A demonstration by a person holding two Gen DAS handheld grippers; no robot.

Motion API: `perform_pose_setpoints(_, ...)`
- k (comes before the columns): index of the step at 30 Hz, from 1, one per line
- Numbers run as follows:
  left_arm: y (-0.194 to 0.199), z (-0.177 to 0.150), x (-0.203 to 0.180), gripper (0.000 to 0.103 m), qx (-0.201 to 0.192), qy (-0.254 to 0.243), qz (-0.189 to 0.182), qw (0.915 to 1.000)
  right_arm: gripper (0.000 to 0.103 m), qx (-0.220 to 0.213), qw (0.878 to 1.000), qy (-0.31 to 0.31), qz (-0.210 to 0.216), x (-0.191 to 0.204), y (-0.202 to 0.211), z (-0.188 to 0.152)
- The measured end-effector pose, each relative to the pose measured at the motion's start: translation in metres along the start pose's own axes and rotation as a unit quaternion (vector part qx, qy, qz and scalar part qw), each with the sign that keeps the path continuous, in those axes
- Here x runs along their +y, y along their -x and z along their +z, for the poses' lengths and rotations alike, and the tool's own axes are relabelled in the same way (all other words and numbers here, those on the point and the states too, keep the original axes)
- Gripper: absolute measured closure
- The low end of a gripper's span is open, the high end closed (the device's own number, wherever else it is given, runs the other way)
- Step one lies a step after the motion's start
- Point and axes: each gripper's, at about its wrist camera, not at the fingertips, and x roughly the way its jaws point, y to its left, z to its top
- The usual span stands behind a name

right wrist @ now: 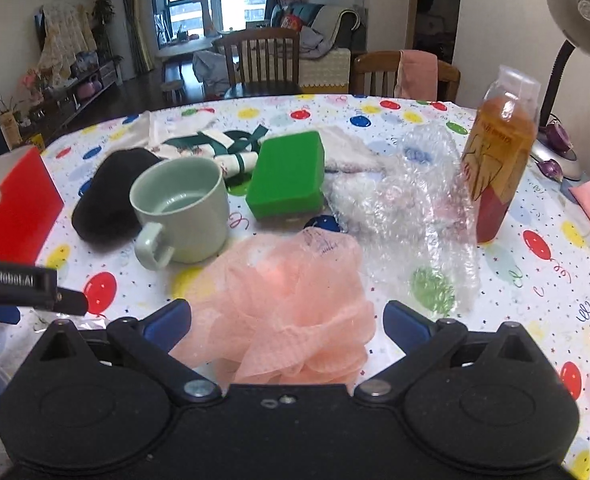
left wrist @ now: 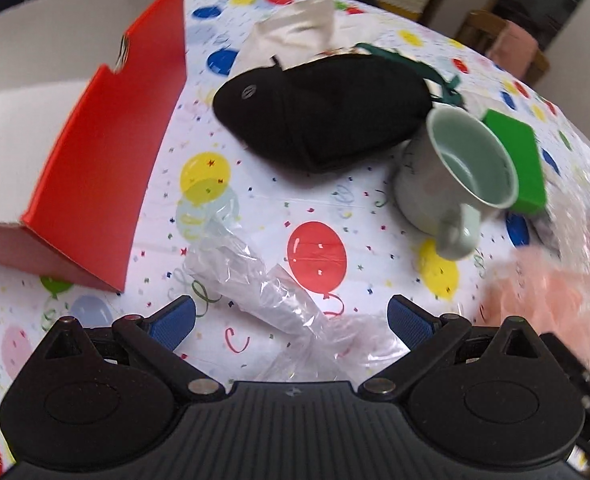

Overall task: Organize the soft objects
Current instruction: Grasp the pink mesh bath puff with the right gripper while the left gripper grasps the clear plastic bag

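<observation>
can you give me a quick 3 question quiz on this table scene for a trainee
1. True or false: the right claw is shut on the pink mesh pouf.
2. What lies between the left claw's open fingers: A) black cap, B) clear plastic bag, C) green block?
3. Which hard item stands between the black cap and the green block?

Key
1. False: its jaws are open, with the pouf between them.
2. B, the clear plastic bag.
3. The pale green mug, upright on the balloon tablecloth.
</observation>
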Motion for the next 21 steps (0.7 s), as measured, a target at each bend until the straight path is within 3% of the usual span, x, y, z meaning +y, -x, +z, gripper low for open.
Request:
perform_pose_setpoints(9, -0.019, 0.007, 0.003, 0.002, 0.016, 0.053, 0.018, 0.9983, 0.001, 0.027, 1.000, 0.012, -0.009, 0.007, -0.033, 0.000)
perform_pose_setpoints(13, -0.020, 0.006, 0.000, 0.026, 0.010, 0.042, 0.028, 0.9987, 0.003, 0.034, 0.999, 0.018, -0.011, 0.010, -0.039, -0.004)
perform_pose_setpoints(16, -0.022, 0.006, 0.002, 0.035, 0.013, 0.044, 0.027, 0.9986, 0.006, 0.032, 0.999, 0.025, -0.012, 0.012, -0.040, -0.004)
perform_pose_setpoints(19, -0.021, 0.005, 0.000, 0.053, 0.008, 0.035, 0.028, 0.9989, 0.013, 0.033, 0.999, 0.025, -0.012, 0.012, -0.041, -0.003)
perform_pose_setpoints(21, -0.019, 0.005, -0.001, 0.055, 0.004, 0.028, 0.029, 0.9992, 0.016, 0.032, 0.999, 0.026, -0.013, 0.013, -0.040, -0.003)
